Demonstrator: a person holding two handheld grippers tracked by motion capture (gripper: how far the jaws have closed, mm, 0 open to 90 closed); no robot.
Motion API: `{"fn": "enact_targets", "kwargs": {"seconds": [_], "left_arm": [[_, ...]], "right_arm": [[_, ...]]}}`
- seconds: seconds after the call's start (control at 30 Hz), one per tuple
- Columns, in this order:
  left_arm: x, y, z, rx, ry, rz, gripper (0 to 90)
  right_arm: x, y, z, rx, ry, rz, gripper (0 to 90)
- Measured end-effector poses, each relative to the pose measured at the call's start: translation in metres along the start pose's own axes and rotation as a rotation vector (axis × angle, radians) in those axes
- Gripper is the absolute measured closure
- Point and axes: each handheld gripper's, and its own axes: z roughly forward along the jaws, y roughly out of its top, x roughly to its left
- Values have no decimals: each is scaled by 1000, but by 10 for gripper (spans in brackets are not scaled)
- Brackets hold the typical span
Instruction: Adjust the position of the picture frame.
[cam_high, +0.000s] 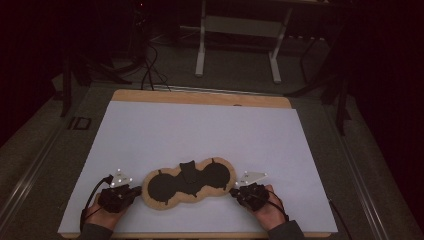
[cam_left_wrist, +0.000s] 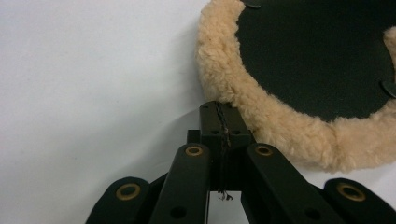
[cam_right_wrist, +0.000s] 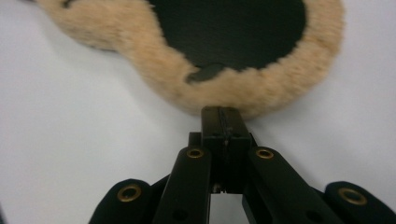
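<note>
A: Left gripper (cam_left_wrist: 223, 122)?
B: Jaws together, empty; tan fleece pad with black double-round centre (cam_left_wrist: 299, 70) just ahead-right, touching tips.
A: Right gripper (cam_right_wrist: 222, 122)?
B: Jaws together; fleece rim at tips. No readable writing.

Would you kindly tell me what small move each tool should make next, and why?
Probably open both jaws. The left tool and right tool are shut, empty, their tips at opposite ends of the fleece-edged black piece on the white sheet, so neither can grip its rim yet.
</note>
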Motion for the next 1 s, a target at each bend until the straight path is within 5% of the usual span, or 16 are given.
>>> {"fn": "enact_targets", "kwargs": {"seconds": [0.17,0.53,0.7,0.87,1.0], "left_arm": [[-4,2,2,-4,-7,15,900],[-17,7,9,-1,-36,59,900],[-20,9,10,-2,-50,64,900],[-25,12,14,3,-38,94,900],[-18,17,18,-2,-26,74,900]], "right_arm": [[3,1,1,8,24,-20,900],[-6,0,0,-14,-64,58,900],[-1,4,2,-28,-41,39,900],[-3,4,3,-30,-76,45,900],[-4,5,4,-28,-86,39,900]]}}
